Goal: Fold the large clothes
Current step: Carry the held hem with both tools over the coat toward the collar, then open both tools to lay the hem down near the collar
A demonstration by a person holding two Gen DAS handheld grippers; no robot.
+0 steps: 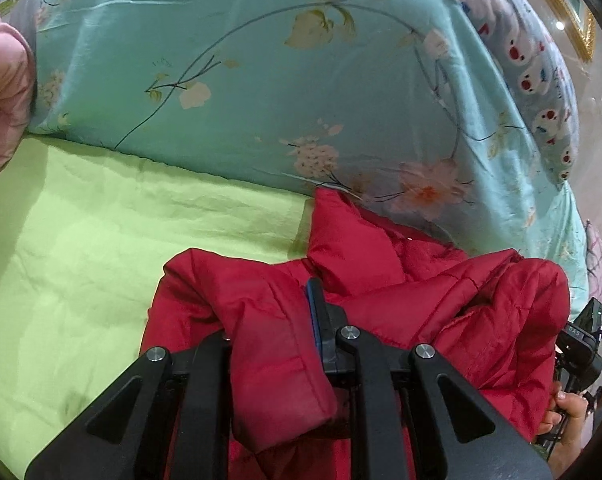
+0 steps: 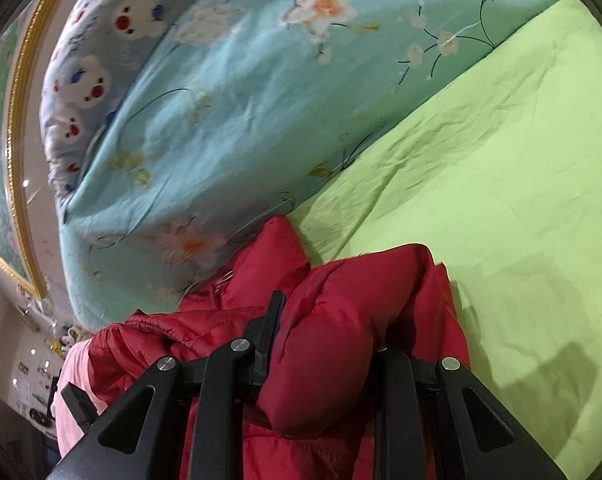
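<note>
A red quilted jacket [image 1: 381, 280] is bunched over the near edge of a lime-green bedsheet [image 1: 81, 240]. My left gripper [image 1: 273, 320] is shut on a thick fold of the jacket; its right finger [image 1: 321, 320] shows, the left one is buried in fabric. In the right wrist view the jacket [image 2: 341, 312] fills the foreground, and my right gripper [image 2: 325, 328] is shut on another fold of it, with the left finger [image 2: 271, 328] visible and the right one hidden under cloth. The right gripper's body [image 1: 581, 344] and a hand show at the left view's far right.
A teal floral duvet [image 1: 261, 80] is heaped at the back of the bed, with a cartoon-print pillow [image 1: 533, 80] behind it. Pink fabric [image 1: 1, 92] lies at the far left. A gold-framed picture [image 2: 17, 140] hangs on the wall. The lime-green sheet [image 2: 501, 160] stretches to the right.
</note>
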